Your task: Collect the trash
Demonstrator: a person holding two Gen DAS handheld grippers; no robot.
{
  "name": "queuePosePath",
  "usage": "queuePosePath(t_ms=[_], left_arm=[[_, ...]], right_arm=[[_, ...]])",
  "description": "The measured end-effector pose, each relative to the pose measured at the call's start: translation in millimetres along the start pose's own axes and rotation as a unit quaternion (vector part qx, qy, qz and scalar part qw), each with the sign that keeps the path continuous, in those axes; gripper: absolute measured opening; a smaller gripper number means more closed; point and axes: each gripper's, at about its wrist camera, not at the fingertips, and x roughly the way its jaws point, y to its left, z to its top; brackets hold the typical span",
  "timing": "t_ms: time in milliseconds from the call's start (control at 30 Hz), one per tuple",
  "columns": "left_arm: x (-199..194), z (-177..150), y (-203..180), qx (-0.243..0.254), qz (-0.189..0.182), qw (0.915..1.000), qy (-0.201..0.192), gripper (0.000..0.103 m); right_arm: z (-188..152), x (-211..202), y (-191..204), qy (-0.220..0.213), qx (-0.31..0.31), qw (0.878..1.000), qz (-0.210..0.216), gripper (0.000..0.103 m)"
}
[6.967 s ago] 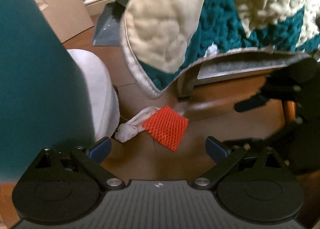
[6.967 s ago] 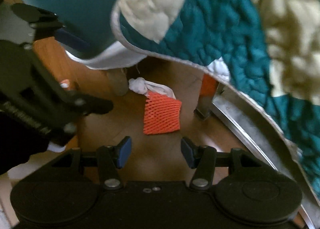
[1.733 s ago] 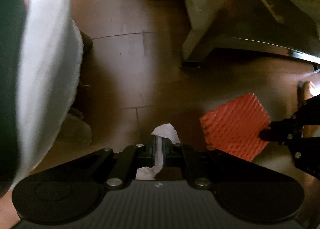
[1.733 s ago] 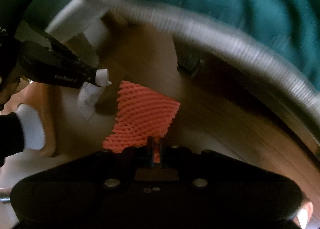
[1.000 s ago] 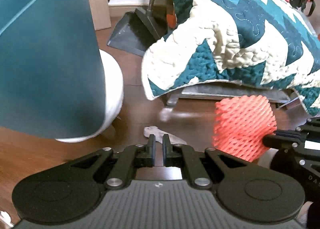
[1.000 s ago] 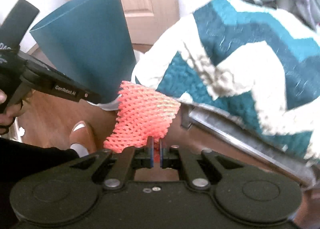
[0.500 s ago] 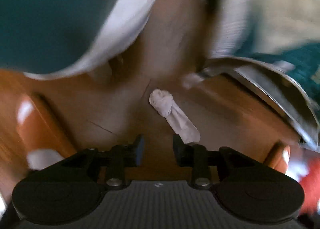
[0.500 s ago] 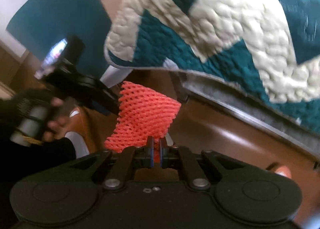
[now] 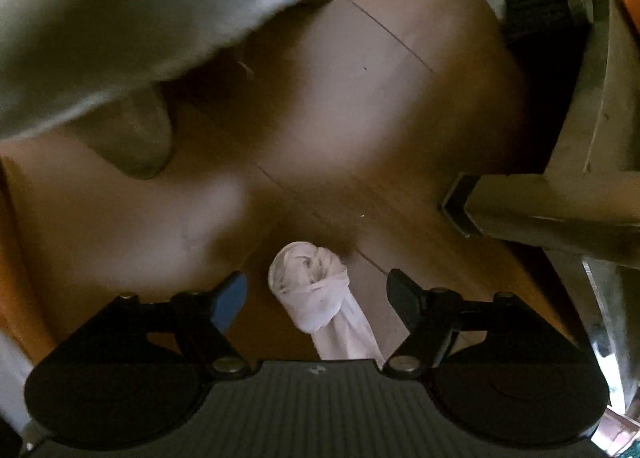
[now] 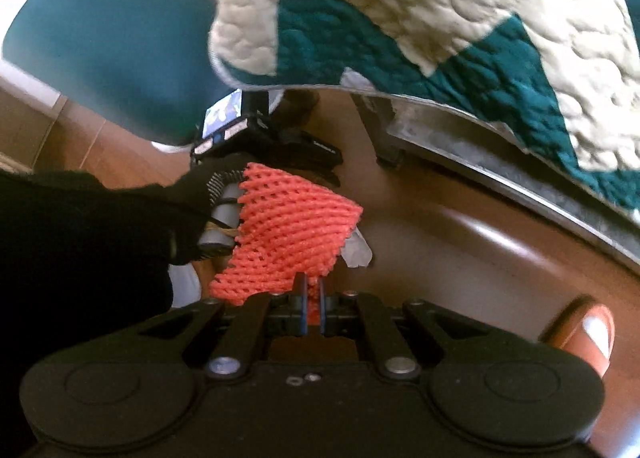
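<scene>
left wrist view: the left gripper (image 9: 316, 294) points down at a brown wood floor (image 9: 360, 130), its jaws spread wide, with a white knotted rag (image 9: 316, 294) lying on the floor between the two fingers; neither finger touches it. the rag's knot faces away from the gripper and its loose tail runs back under the gripper body. a blurred pale rounded form (image 9: 132, 6) fills the upper left, with a dull foot-like stub (image 9: 136, 138) beneath it resting on the floor. a metal frame leg (image 9: 560, 214) with a dark end cap stands on the floor at right, well apart from the rag. right wrist view: the right gripper (image 10: 314, 312) has its jaws clenched on the lower edge of an orange foam net (image 10: 292, 230), which stands up above the fingers, clear of the floor. behind the net a black-gloved hand (image 10: 200, 198) holds the other gripper's grey handle, that gripper lowered toward the floor; a sliver of the white rag (image 10: 358, 252) shows just past the net's right edge. a teal and cream quilt (image 10: 460, 18) hangs over a metal bed rail (image 10: 500, 174) at upper right. a teal cone-shaped object (image 10: 116, 38) on a white base stands at upper left. an orange slipper toe (image 10: 584, 334) shows at lower right.
</scene>
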Motion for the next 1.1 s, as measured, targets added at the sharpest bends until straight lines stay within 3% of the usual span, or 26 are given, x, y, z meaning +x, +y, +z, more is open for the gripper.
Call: queuePosePath(t_ms=[267, 333, 433, 467, 500, 567, 800, 1100], left_arm=[[24, -7, -12, 0.017, 0.031, 0.9994, -0.002, 0.075], [27, -11, -14, 0.024, 0.036, 0.9991, -0.001, 0.062], [26, -16, -18, 0.04, 0.046, 0.9981, -0.007, 0.057], [25, -17, -20, 0.043, 0.048, 0.9979, -0.009, 0.051], [27, -13, -26, 0.044, 0.051, 0.9977, -0.009, 0.036], [25, -14, -26, 0.038, 0.045, 0.9982, -0.001, 0.031], [-16, -30, -29, 0.048, 0.033, 0.9981, -0.021, 0.029], [-131, -72, -20, 0.062, 0.026, 0.9964, -0.052, 0.029]], right_arm=[[3, -6, -3, -0.001, 0.027, 1.0, 0.008, 0.005], [4, -5, -5, -0.001, 0.03, 0.999, 0.011, 0.005], [4, -4, -5, 0.0, 0.033, 0.999, 0.012, 0.005], [3, -5, -5, 0.0, 0.033, 0.999, 0.012, 0.005], [3, -5, -5, -0.001, 0.032, 0.999, 0.012, 0.005], [2, -4, -4, 0.0, 0.028, 1.0, 0.007, 0.005], [3, -6, -1, -0.016, 0.024, 0.999, -0.018, 0.005], [6, -33, 20, -0.079, -0.008, 0.996, -0.031, 0.005]])
